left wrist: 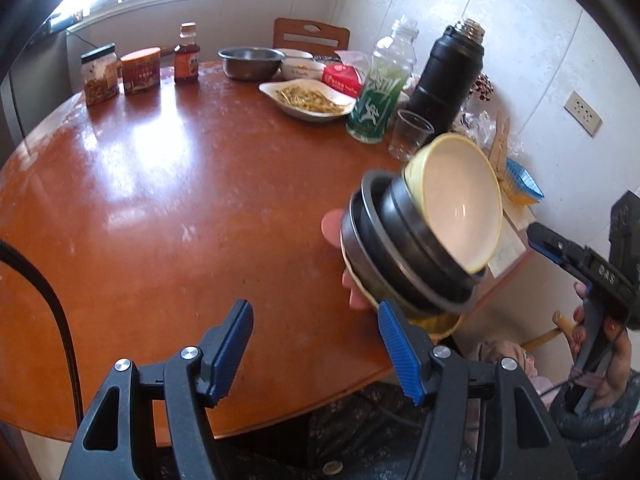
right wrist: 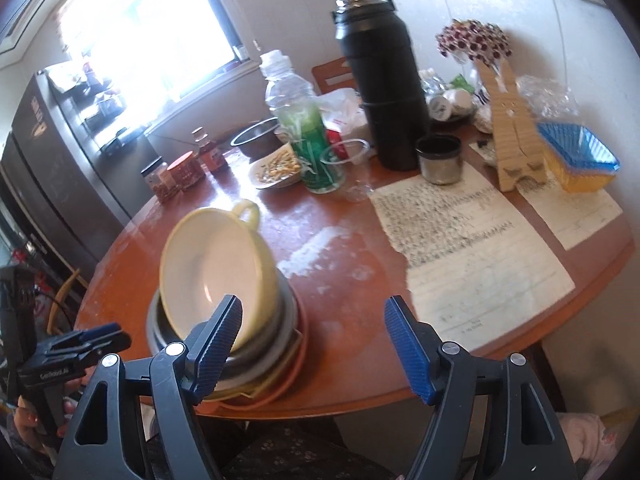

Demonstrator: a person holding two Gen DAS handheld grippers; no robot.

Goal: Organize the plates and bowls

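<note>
Stack: a cream-yellow bowl [right wrist: 218, 276] is sitting on top of dark grey plates [right wrist: 256, 356], themselves nested on an orange plate [right wrist: 290, 380] and a yellow dish; the pile is lying at the near edge of the surface [right wrist: 344, 280], in the lower left of the right wrist view.
Stack in the left view: the same bowl [left wrist: 456, 204] and dark plates [left wrist: 404, 256] are showing at centre right, tilted strongly by the lens; bare fingers [left wrist: 334, 230] are appearing at the pile's left side, seemingly touching it, though whose hand this is I cannot tell.
Right tool [right wrist: 316, 352]: it is standing wide open and holding nothing; its left finger is overlapping the bowl's rim in the picture, but contact cannot be judged.
Left tool [left wrist: 316, 354]: it is also gaping wide and gripping nothing; its right finger is lying just below the pile's lower edge.
Key relation: the pile is lying to the left of the right tool's gap and to the upper right of the left tool's gap, so it is sitting between the two.
Nearer side: the right tool seems closer, since the bowl is filling more of its view.
Bowl handle: a looped handle [right wrist: 246, 210] is pointing toward the upper part of the right wrist view, away from the tool.
Clutter: a black flask [right wrist: 380, 80], a green bottle [right wrist: 308, 128] and a dish of food [right wrist: 276, 170] are standing well apart, higher in the frame.
Judgement: a rim grasp is probably calling for a shift leftward by the right tool.
</note>
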